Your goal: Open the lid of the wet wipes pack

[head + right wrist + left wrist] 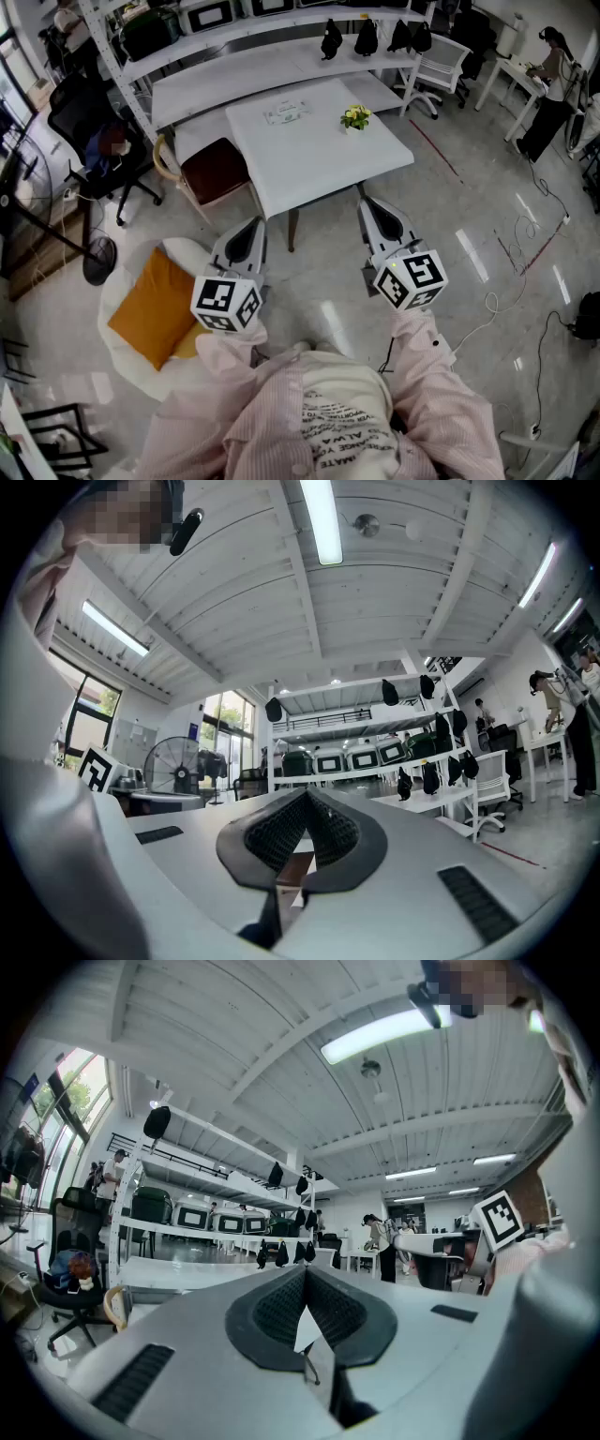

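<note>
The wet wipes pack (287, 113), flat and pale with green print, lies on the white table (319, 155), far ahead of both grippers. My left gripper (246, 225) is held level over the floor, short of the table's near edge. Its jaws meet at the tips with nothing between them (305, 1274). My right gripper (373, 204) is level beside it, just below the table's near right corner, also shut and empty (306, 797). Neither gripper view shows the pack; the jaws hide what lies straight ahead.
A small potted plant (355, 117) stands on the table right of the pack. A chair with a dark red seat (216, 169) sits at the table's left. A white seat with an orange cushion (155, 295) is near my left. Shelving (272, 37) lines the back; cables (525, 244) trail on the right.
</note>
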